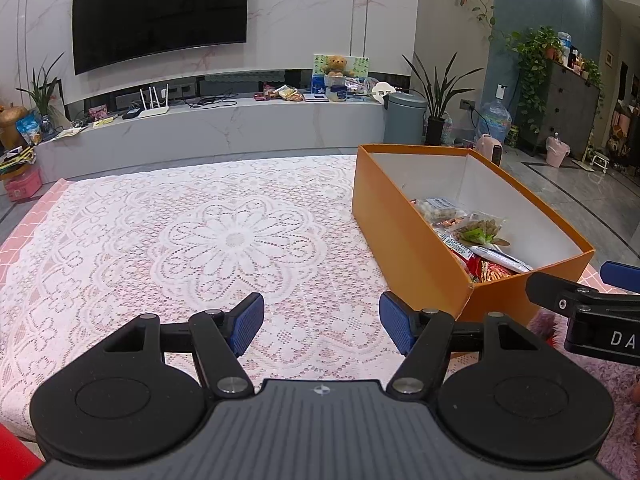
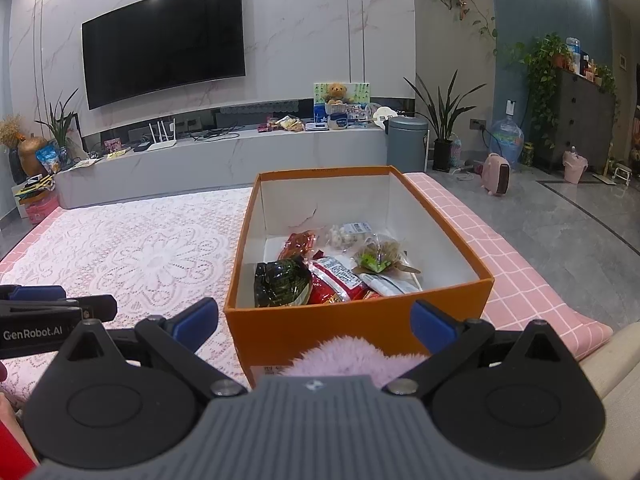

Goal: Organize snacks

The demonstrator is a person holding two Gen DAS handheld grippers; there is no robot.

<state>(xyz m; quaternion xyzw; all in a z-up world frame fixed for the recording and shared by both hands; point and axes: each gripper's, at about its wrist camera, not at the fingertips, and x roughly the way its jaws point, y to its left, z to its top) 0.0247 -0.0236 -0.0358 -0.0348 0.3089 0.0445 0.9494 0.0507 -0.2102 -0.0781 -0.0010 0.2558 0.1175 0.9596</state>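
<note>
the left gripper point(image 1: 321, 326) hangs over the lace tablecloth point(image 1: 180, 240), jaws wide apart with nothing between them. the right gripper point(image 2: 316, 322) is also spread wide and empty — pointed at the near wall of the orange box point(image 2: 356, 324). the snack packets point(image 2: 332, 272) lie inside the box, toward its near end.
</note>
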